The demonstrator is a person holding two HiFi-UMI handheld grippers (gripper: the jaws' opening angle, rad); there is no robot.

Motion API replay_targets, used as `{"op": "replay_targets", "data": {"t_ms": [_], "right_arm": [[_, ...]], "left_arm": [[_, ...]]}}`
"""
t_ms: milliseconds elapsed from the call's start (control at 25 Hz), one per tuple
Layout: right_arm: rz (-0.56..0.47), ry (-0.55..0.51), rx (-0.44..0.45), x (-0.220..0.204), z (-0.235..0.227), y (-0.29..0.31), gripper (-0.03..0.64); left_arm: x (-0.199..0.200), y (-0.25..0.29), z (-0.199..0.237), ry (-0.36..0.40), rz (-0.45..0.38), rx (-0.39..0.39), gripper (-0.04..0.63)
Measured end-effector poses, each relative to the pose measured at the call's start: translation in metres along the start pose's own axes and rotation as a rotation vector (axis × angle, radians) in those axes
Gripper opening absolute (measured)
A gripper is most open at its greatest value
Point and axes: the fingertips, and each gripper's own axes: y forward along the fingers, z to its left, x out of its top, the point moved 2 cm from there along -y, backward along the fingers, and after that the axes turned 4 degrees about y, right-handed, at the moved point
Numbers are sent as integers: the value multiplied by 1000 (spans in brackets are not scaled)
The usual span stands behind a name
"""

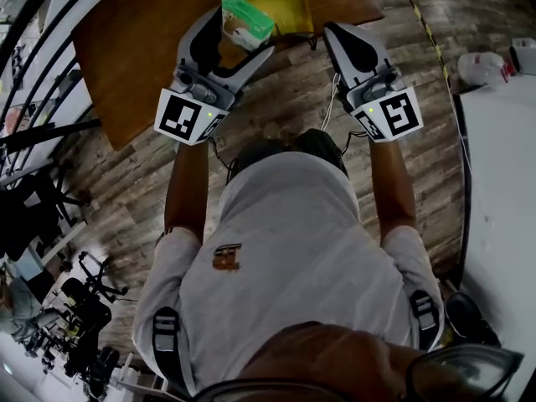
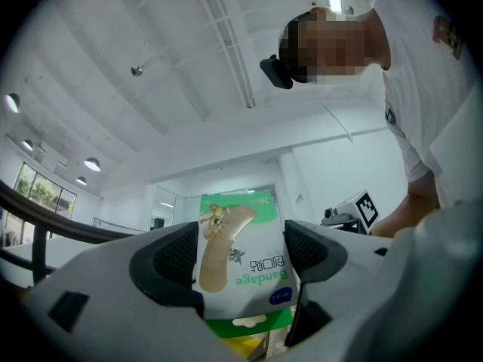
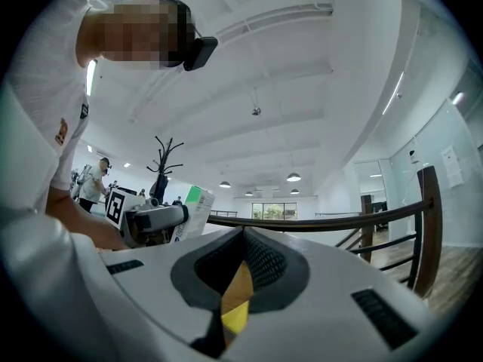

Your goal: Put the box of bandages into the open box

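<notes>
My left gripper (image 1: 233,42) is shut on the box of bandages (image 1: 246,20), a green and white carton held above the brown table (image 1: 142,48). In the left gripper view the bandage box (image 2: 243,259) stands upside down between the two dark pads (image 2: 172,256), with the camera tilted up toward the ceiling. The open box (image 1: 280,2) is yellow and sits on the table just beyond the carton. My right gripper (image 1: 350,47) hovers to the right of it, shut and holding nothing. In the right gripper view its jaws (image 3: 241,270) meet, and the bandage box (image 3: 193,208) shows at the left.
A white table (image 1: 502,182) runs along the right side, with white containers (image 1: 481,67) at its far end. Dark railings (image 1: 38,99) and equipment (image 1: 84,308) stand at the left. The floor (image 1: 293,99) is wood planks.
</notes>
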Motion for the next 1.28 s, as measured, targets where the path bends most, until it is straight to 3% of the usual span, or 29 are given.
{"op": "replay_targets", "data": {"t_ms": [480,960,1280], "right_arm": [[29,-14,-17,-5,-32,19,32],[53,-9,38,-20,-102,51,32],[80,22,85,-38,-183,68,32]], "left_arm": [[-35,27,24,-22,77,-21,385],[-104,83,47,-23,279,-69,385],[-168,146,64,-23,444,-105,385]]}}
